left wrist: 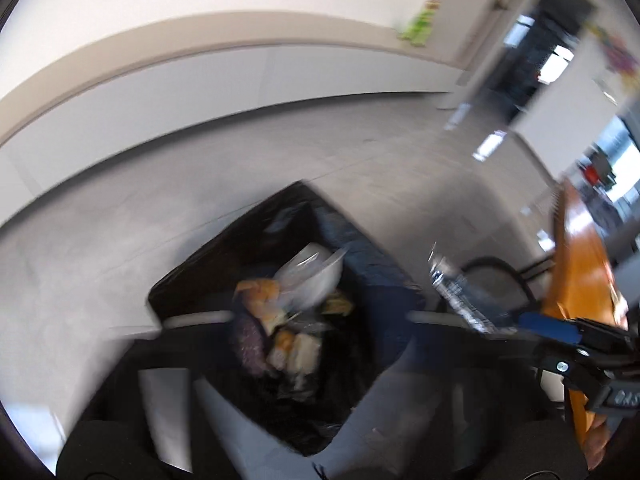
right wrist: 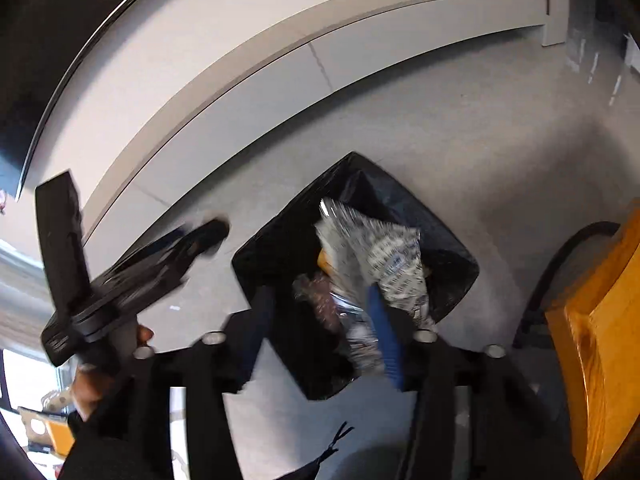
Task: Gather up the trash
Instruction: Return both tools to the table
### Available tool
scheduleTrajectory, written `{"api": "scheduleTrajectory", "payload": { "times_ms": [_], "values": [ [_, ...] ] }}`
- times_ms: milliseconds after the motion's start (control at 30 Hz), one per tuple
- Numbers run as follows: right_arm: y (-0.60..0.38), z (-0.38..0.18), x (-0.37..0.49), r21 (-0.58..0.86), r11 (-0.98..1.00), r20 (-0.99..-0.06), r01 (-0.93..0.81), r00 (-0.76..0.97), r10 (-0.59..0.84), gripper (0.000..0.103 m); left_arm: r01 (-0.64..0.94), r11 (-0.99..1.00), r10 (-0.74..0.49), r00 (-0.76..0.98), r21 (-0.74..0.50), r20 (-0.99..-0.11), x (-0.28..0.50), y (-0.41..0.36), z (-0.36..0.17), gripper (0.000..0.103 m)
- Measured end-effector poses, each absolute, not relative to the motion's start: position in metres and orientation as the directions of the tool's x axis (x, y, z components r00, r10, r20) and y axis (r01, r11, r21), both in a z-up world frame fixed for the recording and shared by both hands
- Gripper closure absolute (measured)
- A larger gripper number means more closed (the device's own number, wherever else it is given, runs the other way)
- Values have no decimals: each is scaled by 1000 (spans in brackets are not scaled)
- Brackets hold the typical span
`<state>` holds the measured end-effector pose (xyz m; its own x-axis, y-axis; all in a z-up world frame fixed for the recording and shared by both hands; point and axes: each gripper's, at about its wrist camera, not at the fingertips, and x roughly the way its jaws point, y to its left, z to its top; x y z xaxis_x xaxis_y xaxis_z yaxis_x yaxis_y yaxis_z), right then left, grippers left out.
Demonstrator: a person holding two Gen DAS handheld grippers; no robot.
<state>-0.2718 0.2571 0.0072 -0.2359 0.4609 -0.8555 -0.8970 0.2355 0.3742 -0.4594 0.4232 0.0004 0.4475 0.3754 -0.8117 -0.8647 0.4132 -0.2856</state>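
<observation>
A bin lined with a black bag point(left wrist: 224, 264) point(right wrist: 448, 236) stands on the grey floor and holds mixed trash: a clear plastic container point(left wrist: 316, 276) and food scraps point(left wrist: 264, 300). My right gripper point(right wrist: 320, 320) hangs over the bin with its blue fingers point(right wrist: 384, 332) apart. A silver printed wrapper point(right wrist: 384, 264) lies against the right finger over the bin's mouth; it also shows in the left wrist view point(left wrist: 460, 292). My left gripper point(left wrist: 312, 320) is open and empty above the bin, its fingers blurred. It also shows in the right wrist view point(right wrist: 208, 236), left of the bin.
An orange wooden table edge point(right wrist: 600, 320) point(left wrist: 580, 272) stands right of the bin, with a black chair frame point(right wrist: 560, 264) beside it. A white wall with a beige band point(right wrist: 280, 60) runs behind. A doorway point(left wrist: 532, 52) is at the far right.
</observation>
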Motion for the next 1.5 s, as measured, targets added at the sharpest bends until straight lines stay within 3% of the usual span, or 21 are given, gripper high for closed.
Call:
{"api": "scheduleTrajectory", "payload": {
  "times_ms": [400,767,1067,1500],
  "values": [
    [226,13,-259,434,254,-820,-864,-263,508,49,-840,472,363,461,-267,-809,-437,416,-2,6],
    [151,35,-189,464,360,-779,-809,-179,601,48,-742,630,338,530,-231,-778,-365,375,37,6],
    [44,52,-96,416,556,-785,-720,25,619,45,-552,800,190,606,-236,-772,-239,307,56,6],
    [-100,41,48,377,803,-815,-462,247,524,44,-265,940,-8,612,-215,-791,-51,191,64,6]
  ]
}}
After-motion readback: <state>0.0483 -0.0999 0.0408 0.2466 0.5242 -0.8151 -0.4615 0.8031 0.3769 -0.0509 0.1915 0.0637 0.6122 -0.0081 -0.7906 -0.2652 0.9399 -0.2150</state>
